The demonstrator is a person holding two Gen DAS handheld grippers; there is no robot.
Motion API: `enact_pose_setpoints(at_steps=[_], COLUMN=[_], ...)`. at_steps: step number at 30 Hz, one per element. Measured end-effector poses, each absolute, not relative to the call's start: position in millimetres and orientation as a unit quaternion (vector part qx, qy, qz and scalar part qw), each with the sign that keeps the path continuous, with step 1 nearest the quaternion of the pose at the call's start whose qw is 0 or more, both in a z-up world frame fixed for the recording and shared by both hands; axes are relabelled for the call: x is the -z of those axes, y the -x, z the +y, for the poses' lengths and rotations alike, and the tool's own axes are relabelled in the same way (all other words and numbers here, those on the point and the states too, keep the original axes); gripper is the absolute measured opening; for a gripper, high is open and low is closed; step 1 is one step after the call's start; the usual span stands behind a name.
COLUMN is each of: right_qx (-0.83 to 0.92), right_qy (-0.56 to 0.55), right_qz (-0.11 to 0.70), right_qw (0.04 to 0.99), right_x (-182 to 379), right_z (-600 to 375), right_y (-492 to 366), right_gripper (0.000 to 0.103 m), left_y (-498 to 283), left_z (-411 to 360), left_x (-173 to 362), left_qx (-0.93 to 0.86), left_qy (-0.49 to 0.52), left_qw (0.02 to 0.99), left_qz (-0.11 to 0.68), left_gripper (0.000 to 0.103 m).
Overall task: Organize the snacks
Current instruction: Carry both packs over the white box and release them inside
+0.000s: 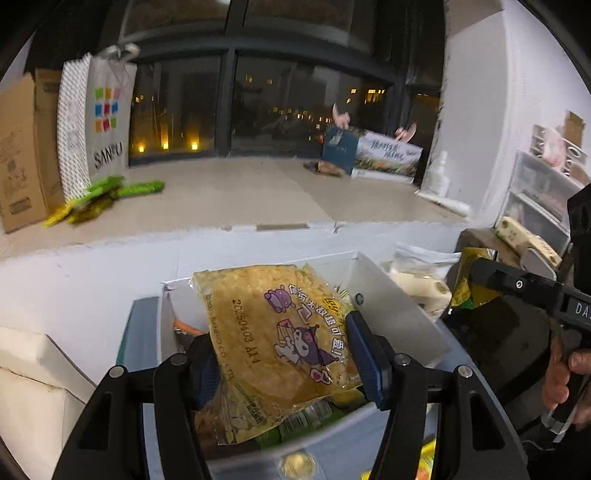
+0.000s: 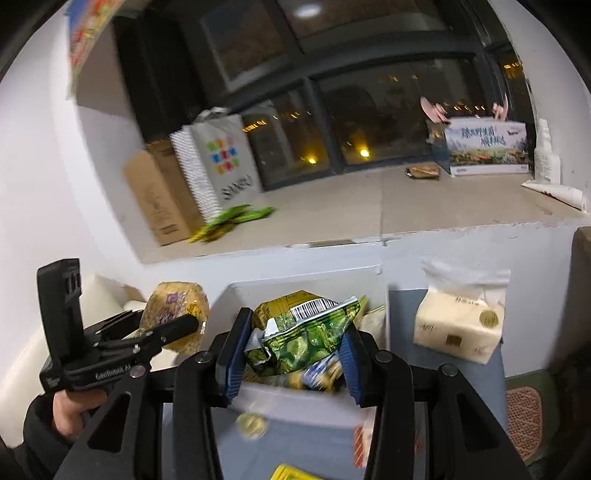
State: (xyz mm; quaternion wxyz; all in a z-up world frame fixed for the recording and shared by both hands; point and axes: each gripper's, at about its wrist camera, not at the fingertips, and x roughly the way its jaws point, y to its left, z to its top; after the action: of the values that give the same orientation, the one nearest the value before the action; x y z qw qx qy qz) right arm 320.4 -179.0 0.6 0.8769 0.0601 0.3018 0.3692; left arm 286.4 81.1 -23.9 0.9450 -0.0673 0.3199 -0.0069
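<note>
Left wrist view: I am clamping the left tongs (image 1: 282,354) on a yellow cartoon-printed plastic snack bag (image 1: 273,343), the right tongs (image 2: 291,354) pinching a crinkled green foil packet (image 2: 306,332) — either could be slipping above the white cardboard box (image 1: 391,295).

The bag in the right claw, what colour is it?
Green with yellow, a white barcode panel; right wrist view.

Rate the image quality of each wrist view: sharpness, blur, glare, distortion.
Left wrist view: yellow snack bag sharp, its print readable; green packets on the ledge smeared; edges bowed by the fisheye. Right wrist view: green snack bag fairly crisp; shopping bag and cardboard box motion-blurred; ceiling light reflected in the dark window.
</note>
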Motion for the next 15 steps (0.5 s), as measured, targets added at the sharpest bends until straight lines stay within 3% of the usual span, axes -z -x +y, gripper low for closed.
enact_pose_setpoints(at_steps=[7, 9, 10, 11, 12, 15], right_qx=[-0.353, -0.337, -0.33, -0.329, -0.337, -0.332], right_qy=[-0.02, -0.016, -0.014, -0.02, -0.031, -0.026], right_qz=[0.362, 0.379, 0.384, 0.393, 0.395, 0.396], right_qw=[0.862, 0.862, 0.862, 0.858, 0.854, 0.856], right_x=[29.2, 39.9, 42.8, 47.0, 49.3, 50.5], right_z=[-144.4, -141.1, -139.5, -138.8, -139.7, -140.1], right_y=[-375.9, -383.5, -385.6, -388.2, -388.5, -382.1], right_gripper=[0.049, 0.051, 0.068, 0.082, 0.103, 0.103], left_y=[-326.4, -328.7, -325.4, -321.8, -318.5, -303.3], left_z=[93.3, 100.0, 103.8, 104.3, 104.5, 103.5], left_x=[63.4, 71.6, 74.6, 75.4, 75.9, 69.7], left_qx=[0.005, -0.014, -0.013, -0.011, -0.016, -0.039], left_qy=[0.092, 0.099, 0.103, 0.1, 0.092, 0.074], left_qw=[0.924, 0.917, 0.917, 0.919, 0.919, 0.926], left_qz=[0.371, 0.387, 0.385, 0.382, 0.383, 0.368], left_gripper=[0.07, 0.091, 0.103, 0.103, 0.103, 0.103])
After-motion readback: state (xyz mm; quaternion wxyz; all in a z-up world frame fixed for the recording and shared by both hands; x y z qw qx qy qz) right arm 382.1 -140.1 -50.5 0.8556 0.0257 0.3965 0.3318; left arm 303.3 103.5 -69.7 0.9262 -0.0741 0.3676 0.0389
